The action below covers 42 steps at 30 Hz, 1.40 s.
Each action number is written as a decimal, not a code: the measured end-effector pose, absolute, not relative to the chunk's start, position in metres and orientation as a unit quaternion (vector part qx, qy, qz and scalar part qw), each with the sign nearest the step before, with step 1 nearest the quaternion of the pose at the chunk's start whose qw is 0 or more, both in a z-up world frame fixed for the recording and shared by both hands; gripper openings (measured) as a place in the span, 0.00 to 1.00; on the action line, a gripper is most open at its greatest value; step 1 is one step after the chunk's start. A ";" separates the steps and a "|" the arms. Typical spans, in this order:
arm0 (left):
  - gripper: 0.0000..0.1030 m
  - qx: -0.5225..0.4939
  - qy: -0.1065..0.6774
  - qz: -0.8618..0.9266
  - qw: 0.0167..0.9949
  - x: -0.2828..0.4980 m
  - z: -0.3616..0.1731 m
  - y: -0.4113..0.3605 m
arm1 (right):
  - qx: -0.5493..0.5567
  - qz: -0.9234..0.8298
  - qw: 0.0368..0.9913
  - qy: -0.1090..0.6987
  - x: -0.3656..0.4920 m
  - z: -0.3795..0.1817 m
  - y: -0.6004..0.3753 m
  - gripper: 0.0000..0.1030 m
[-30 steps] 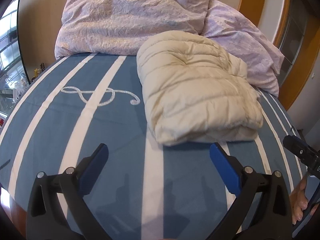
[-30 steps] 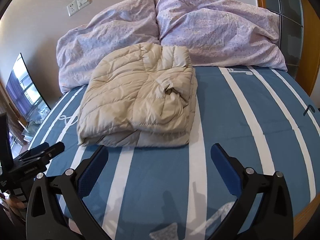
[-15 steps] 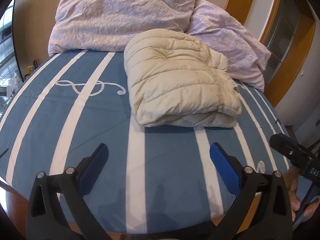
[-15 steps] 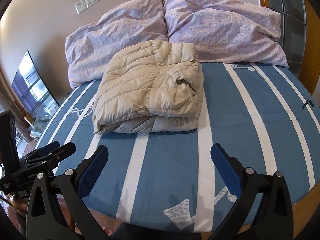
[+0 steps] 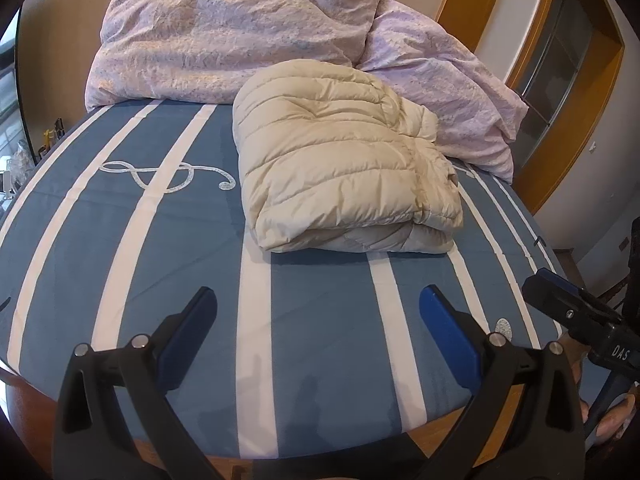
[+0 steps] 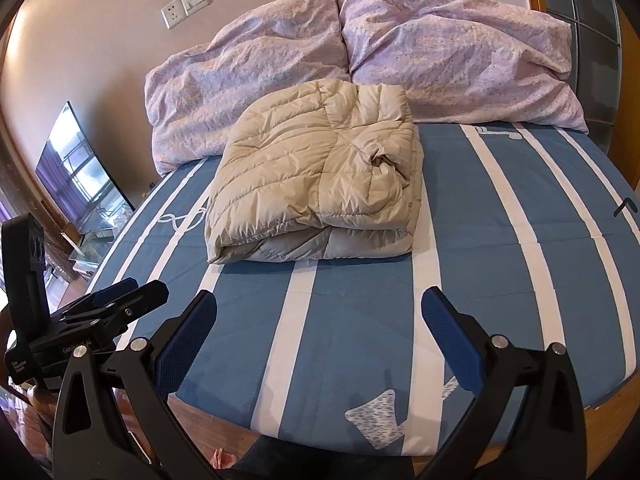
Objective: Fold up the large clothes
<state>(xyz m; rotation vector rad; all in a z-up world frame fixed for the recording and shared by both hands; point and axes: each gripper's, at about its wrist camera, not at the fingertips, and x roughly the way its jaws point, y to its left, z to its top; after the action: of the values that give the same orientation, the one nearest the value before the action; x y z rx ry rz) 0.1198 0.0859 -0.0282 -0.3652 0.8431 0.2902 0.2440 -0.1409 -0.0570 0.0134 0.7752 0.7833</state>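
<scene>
Left wrist | left gripper (image 5: pixel 318 304) released | right gripper (image 6: pixel 319 305) released | folded jacket (image 5: pixel 344 160) mid-bed, bedspread (image 5: pixel 312 344) edge near

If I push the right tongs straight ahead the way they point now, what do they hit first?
Probably the near folded edge of the beige quilted puffer jacket. The open right tongs hang over bare blue-and-white striped bedsheet short of it; depth is unclear, so they could graze the sheet first.

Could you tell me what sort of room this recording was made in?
Most likely a home bedroom: a bed with a blue-and-white striped sheet, two lilac pillows against the wall, and a television to one side. A folded beige puffer jacket lies on the bed.
</scene>
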 end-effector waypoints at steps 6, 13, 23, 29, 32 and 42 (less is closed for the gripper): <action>0.98 -0.174 0.402 0.136 0.889 0.120 -0.025 0.084 | 0.009 0.374 0.853 0.364 0.242 -0.054 -0.141 0.99; 0.98 -0.174 0.401 0.134 0.890 0.120 -0.023 0.083 | 0.010 0.374 0.853 0.364 0.241 -0.054 -0.141 0.99; 0.98 -0.175 0.403 0.132 0.888 0.122 -0.024 0.082 | 0.012 0.373 0.853 0.365 0.241 -0.053 -0.140 0.99; 0.98 -0.176 0.406 0.129 0.887 0.124 -0.027 0.081 | 0.013 0.374 0.851 0.368 0.241 -0.054 -0.140 0.99; 0.98 -0.176 0.406 0.129 0.887 0.124 -0.027 0.082 | 0.012 0.374 0.851 0.368 0.242 -0.055 -0.141 0.99; 0.98 -0.176 0.408 0.125 0.887 0.126 -0.030 0.080 | 0.013 0.374 0.851 0.369 0.243 -0.055 -0.141 0.99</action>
<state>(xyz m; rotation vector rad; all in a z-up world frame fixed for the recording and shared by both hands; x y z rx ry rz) 0.1264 0.0797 -0.0303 -0.3651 0.8481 0.2595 0.2429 -0.1412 -0.0548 0.0268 0.7768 0.7884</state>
